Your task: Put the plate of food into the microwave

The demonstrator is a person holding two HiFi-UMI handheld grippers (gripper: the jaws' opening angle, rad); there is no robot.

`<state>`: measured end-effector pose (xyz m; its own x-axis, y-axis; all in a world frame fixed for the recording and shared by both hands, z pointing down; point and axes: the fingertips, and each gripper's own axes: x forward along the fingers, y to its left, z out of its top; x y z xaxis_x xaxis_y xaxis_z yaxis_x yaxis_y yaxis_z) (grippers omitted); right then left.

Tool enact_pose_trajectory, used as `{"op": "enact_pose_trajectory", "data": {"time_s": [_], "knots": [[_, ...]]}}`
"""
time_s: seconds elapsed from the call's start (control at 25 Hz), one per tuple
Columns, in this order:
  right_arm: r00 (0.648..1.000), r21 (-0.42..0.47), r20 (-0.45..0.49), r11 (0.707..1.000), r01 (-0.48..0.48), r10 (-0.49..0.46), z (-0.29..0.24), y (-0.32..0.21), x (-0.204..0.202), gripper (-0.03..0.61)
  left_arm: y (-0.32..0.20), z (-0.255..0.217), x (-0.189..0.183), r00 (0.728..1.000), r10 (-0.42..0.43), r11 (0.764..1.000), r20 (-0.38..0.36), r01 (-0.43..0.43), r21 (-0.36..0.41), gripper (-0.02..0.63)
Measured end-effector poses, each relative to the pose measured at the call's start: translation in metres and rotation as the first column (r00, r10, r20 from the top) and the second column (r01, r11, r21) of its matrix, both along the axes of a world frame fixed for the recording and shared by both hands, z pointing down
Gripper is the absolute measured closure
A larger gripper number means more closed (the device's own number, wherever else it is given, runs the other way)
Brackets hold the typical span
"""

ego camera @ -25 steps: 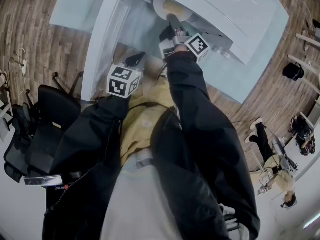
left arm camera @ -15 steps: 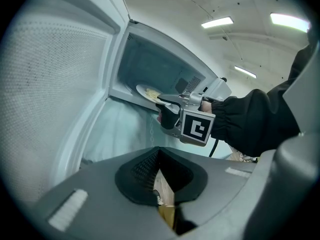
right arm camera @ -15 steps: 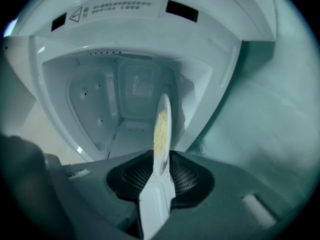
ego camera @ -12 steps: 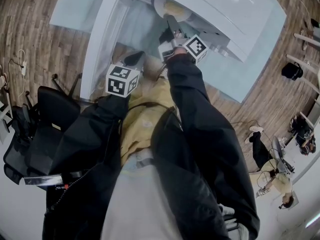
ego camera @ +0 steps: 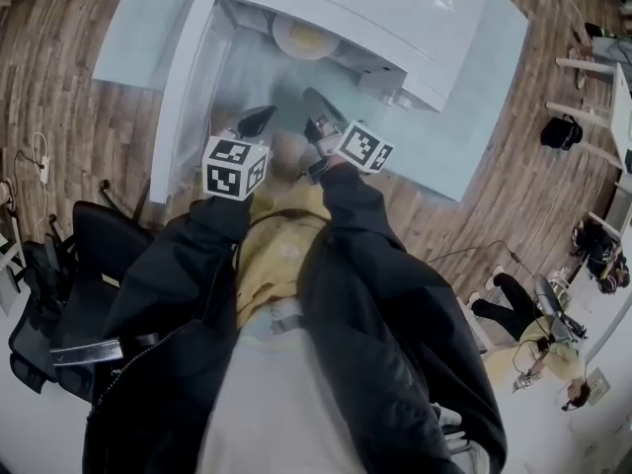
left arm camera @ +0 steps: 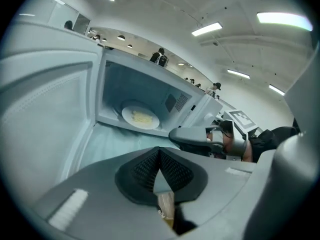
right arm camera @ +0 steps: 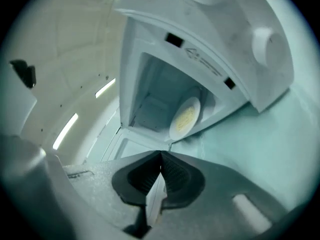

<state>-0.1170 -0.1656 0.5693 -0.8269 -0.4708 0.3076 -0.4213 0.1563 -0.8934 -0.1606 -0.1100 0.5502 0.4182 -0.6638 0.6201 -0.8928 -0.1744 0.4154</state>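
The white plate of yellow food (ego camera: 304,38) sits inside the open white microwave (ego camera: 395,13), on its floor; it also shows in the left gripper view (left arm camera: 140,118) and the right gripper view (right arm camera: 185,117). The microwave door (ego camera: 183,97) stands swung out to the left (left arm camera: 45,109). My right gripper (ego camera: 318,105) hangs in front of the opening, clear of the plate, its jaws shut with nothing between them (right arm camera: 161,165). My left gripper (ego camera: 259,118) is beside it to the left, also shut and holding nothing (left arm camera: 159,156). The right gripper (left arm camera: 200,136) is in the left gripper view too.
The microwave stands on a pale green glass table (ego camera: 464,117) over a wooden floor. Black office chairs (ego camera: 79,245) stand at my left. People (ego camera: 533,334) are on the floor at the lower right. The microwave's control panel with knobs (right arm camera: 265,41) is to the right of the cavity.
My right gripper has drawn back out of the microwave towards me, leaving the plate inside. Its jaws are shut again. The left gripper has hardly moved.
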Motion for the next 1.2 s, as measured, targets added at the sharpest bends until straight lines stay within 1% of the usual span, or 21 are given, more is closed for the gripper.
{"op": "enact_pose_trajectory", "data": {"time_s": [0.08, 0.12, 0.2, 0.32, 0.44, 0.52, 0.64, 0.8, 0.92, 1.08, 1.12, 1.2], "knots": [[0.993, 0.110, -0.093, 0.991, 0.076, -0.066, -0.022, 0.005, 0.003, 0.583, -0.008, -0.018, 0.000, 1.000, -0.006, 0.999, 0.016, 0.005, 0.053, 0.617], [0.986, 0.165, -0.141, 0.980, 0.112, -0.089, -0.033, 0.006, 0.005, 0.583, -0.012, -0.027, 0.000, 1.000, -0.012, 0.997, 0.028, 0.009, 0.082, 0.617], [0.966, 0.263, -0.231, 0.949, 0.175, -0.114, -0.056, 0.008, 0.010, 0.583, -0.019, -0.044, 0.000, 0.998, -0.026, 0.990, 0.055, 0.018, 0.136, 0.617], [0.934, 0.386, -0.341, 0.890, 0.242, -0.106, -0.087, 0.009, 0.018, 0.583, -0.027, -0.065, 0.004, 0.996, -0.039, 0.981, 0.078, 0.024, 0.193, 0.617], [0.913, 0.481, -0.403, 0.833, 0.272, -0.065, -0.116, 0.006, 0.023, 0.583, -0.034, -0.088, 0.009, 0.996, -0.041, 0.970, 0.085, 0.019, 0.243, 0.617], [0.903, 0.531, -0.427, 0.800, 0.280, -0.033, -0.133, 0.005, 0.026, 0.583, -0.037, -0.103, 0.014, 0.995, -0.040, 0.961, 0.087, 0.015, 0.276, 0.617], [0.890, 0.583, -0.455, 0.759, 0.290, 0.010, -0.153, 0.003, 0.031, 0.583, -0.043, -0.123, 0.018, 0.995, -0.039, 0.947, 0.096, 0.007, 0.320, 0.617], [0.873, 0.625, -0.485, 0.717, 0.307, 0.048, -0.170, 0.000, 0.038, 0.581, -0.050, -0.141, 0.023, 0.993, -0.040, 0.933, 0.108, -0.001, 0.360, 0.617], [0.861, 0.657, -0.502, 0.683, 0.318, 0.082, -0.186, -0.004, 0.045, 0.581, -0.054, -0.154, 0.031, 0.992, -0.025, 0.922, 0.123, -0.025, 0.387, 0.617], [0.865, 0.713, -0.484, 0.632, 0.304, 0.130, -0.212, -0.012, 0.055, 0.583, -0.060, -0.171, 0.042, 0.986, -0.011, 0.901, 0.169, -0.064, 0.429, 0.617], [0.867, 0.724, -0.478, 0.622, 0.297, 0.143, -0.217, -0.014, 0.058, 0.583, -0.061, -0.175, 0.045, 0.984, -0.009, 0.896, 0.180, -0.072, 0.439, 0.617], [0.867, 0.738, -0.469, 0.613, 0.281, 0.167, -0.225, -0.018, 0.065, 0.583, -0.065, -0.183, 0.050, 0.982, -0.004, 0.887, 0.191, -0.085, 0.454, 0.617]]}}
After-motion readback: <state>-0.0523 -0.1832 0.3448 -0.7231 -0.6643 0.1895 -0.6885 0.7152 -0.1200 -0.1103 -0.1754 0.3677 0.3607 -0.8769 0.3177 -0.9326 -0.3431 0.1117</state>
